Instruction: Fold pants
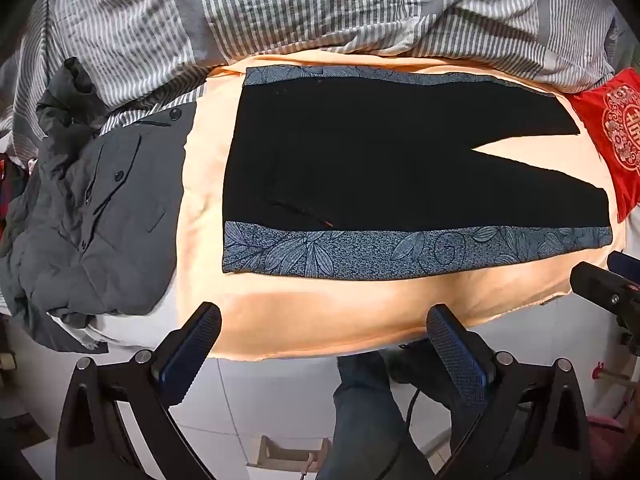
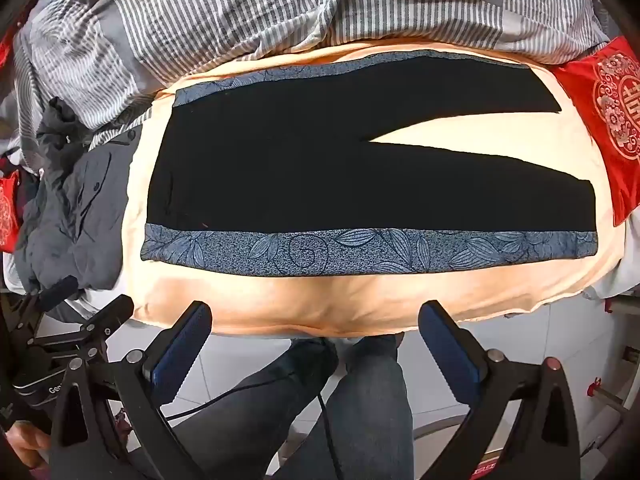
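Both grippers hang past the near edge of the bed, jaws spread wide and holding nothing — the left gripper (image 1: 324, 320) and the right gripper (image 2: 316, 316) alike. Black pants with blue leaf-print side bands (image 1: 380, 168) lie flat and unfolded on the peach sheet (image 1: 320, 312), waist left, legs splayed toward a red embroidered cushion (image 1: 612, 128). Crumpled grey jacket (image 1: 92, 216) lies just left.

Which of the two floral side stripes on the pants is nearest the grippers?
The wide floral stripe along the pants' near edge, just beyond both open grippers. The other stripe runs along the far edge, beside the striped duvet.
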